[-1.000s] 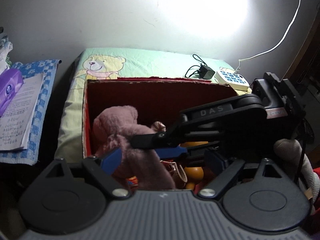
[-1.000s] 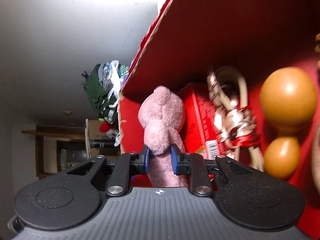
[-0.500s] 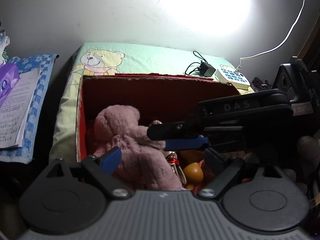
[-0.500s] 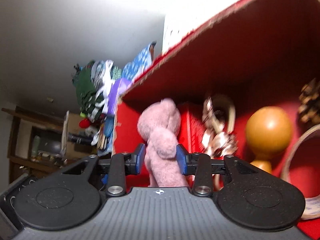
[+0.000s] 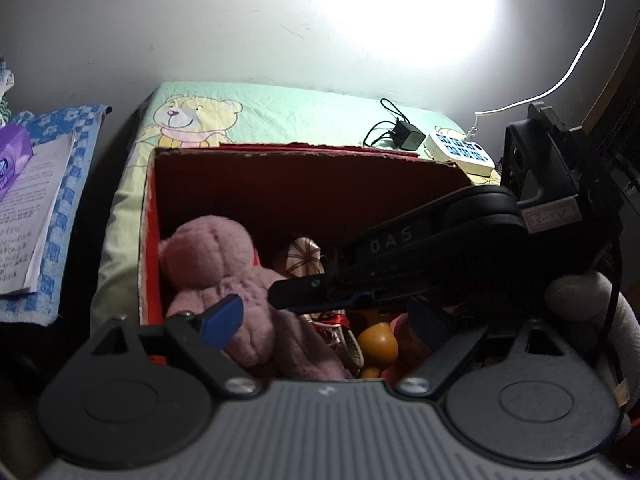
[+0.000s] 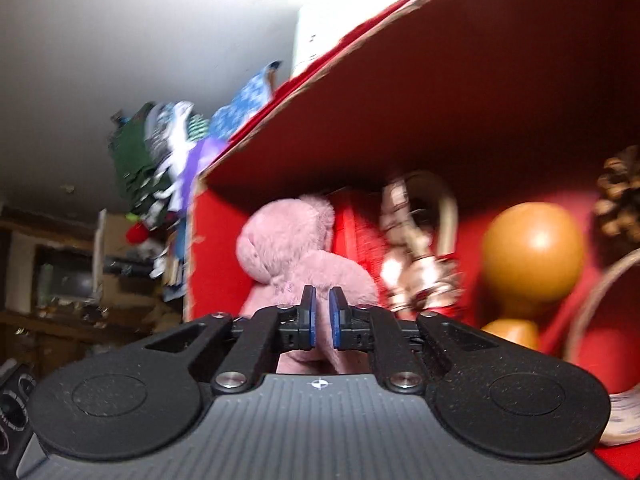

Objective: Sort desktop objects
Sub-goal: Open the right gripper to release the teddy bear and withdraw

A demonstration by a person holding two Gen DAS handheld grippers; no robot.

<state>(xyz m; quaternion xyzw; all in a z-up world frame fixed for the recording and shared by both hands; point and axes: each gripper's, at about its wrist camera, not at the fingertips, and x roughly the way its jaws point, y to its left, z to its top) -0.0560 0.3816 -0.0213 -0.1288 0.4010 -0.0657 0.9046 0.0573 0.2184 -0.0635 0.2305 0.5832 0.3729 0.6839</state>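
Observation:
A pink plush bear (image 5: 208,264) lies in the left part of the red cardboard box (image 5: 280,150), leaning on its left wall. My left gripper (image 5: 324,314) hovers open over the box's near side, with the plush between and below its blue pads. My right gripper (image 5: 280,294) reaches in from the right, its tips beside the plush's body. In the right wrist view the right gripper (image 6: 322,306) is shut to a narrow slit with nothing in it, and the plush (image 6: 288,248) sits just beyond.
Also in the box are an orange wooden gourd (image 6: 532,252), a brass bell ornament (image 6: 416,264) and a pine cone (image 6: 620,200). A charger (image 5: 406,134) and a white power strip (image 5: 458,152) lie on the bear-print cloth (image 5: 280,112) behind. Papers (image 5: 28,200) lie at the left.
My right gripper let go of the pink plush, drew back a little and closed its fingers. The plush now rests in the box. The left gripper stayed open above it.

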